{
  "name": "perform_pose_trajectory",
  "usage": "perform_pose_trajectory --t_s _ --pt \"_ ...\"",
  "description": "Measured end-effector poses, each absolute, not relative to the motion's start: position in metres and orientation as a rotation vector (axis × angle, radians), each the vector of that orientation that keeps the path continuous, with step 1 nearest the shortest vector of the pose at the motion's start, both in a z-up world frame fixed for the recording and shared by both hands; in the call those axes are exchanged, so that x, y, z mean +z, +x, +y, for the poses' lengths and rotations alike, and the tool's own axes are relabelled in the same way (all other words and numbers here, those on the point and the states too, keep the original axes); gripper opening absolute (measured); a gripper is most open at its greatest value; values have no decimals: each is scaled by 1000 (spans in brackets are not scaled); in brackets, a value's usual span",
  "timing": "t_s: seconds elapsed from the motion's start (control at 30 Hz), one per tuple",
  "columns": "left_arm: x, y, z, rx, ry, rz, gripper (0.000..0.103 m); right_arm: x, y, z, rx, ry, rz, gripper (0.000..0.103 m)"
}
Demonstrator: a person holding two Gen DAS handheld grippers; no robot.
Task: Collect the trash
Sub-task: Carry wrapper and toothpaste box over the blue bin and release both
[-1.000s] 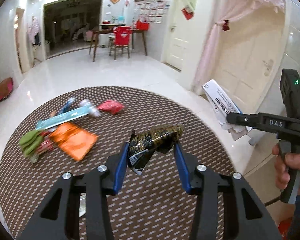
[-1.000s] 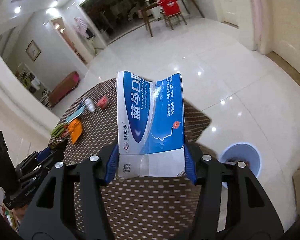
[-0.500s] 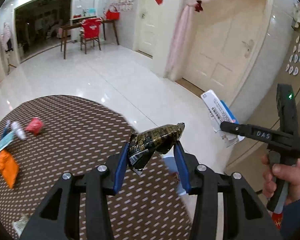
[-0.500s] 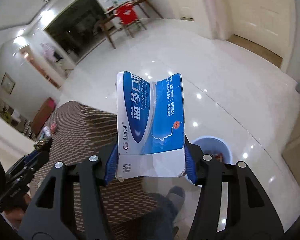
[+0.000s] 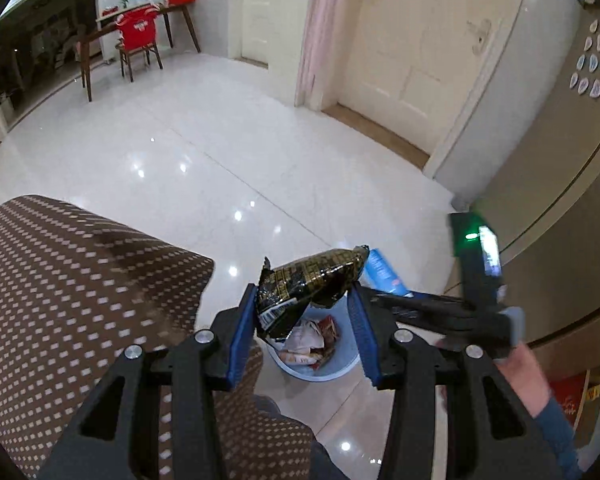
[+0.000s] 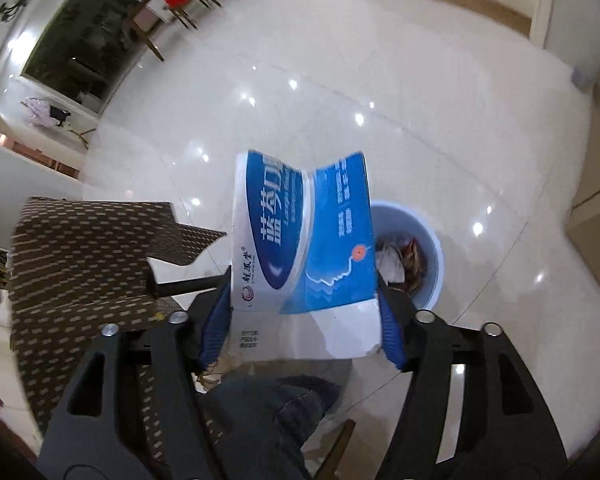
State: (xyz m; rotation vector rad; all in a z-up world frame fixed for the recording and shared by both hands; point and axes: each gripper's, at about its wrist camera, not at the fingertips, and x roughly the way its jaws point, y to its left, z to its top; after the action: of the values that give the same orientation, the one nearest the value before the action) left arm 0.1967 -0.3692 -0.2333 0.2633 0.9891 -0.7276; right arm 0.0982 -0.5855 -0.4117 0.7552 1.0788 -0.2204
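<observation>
Both views have swung off the surface (image 5: 72, 280) toward the floor; the litter seen on it earlier is gone from sight. A blue bin (image 5: 332, 372) now lies below the left hand-held gripper (image 5: 304, 320) and its dark wrapper (image 5: 308, 284). The right hand-held gripper (image 6: 304, 320) has dropped close beside the left, over the bin. Its jaws are opening, the blue box (image 6: 304, 240) tilted loose between them.

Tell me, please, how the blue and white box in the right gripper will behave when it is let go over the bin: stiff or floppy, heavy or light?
The blue and white box is creased down its face, so probably thin, empty card: light, half-floppy. The right gripper is opening, box still between its jaws; it may flutter past the bin.
</observation>
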Motion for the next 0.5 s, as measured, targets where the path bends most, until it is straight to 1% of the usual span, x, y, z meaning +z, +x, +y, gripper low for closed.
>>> perform_pose_trajectory --t_s 0.07,0.13,0.23,0.4,0.43,0.47,0.5 --pt "-244 201 -382 -728 287 1017 44 -431 99 -595 -237 796 1097 82" --pt "-253 203 -393 -729 305 1038 44 -442 91 -607 -265 856 1089 88" --pt "-266 205 -409 -737 333 1066 45 -440 75 -623 -295 913 1041 88" --pt "-290 203 -435 -761 375 1118 46 -409 45 -647 -348 936 939 88" --pt "-294 204 -440 -766 378 1131 49 -402 41 -651 -354 938 918 88" --pt "-295 204 -443 -768 379 1138 58 -392 36 -653 -360 938 891 89" --pt "-297 205 -444 -768 377 1143 62 -387 33 -654 -363 935 877 89"
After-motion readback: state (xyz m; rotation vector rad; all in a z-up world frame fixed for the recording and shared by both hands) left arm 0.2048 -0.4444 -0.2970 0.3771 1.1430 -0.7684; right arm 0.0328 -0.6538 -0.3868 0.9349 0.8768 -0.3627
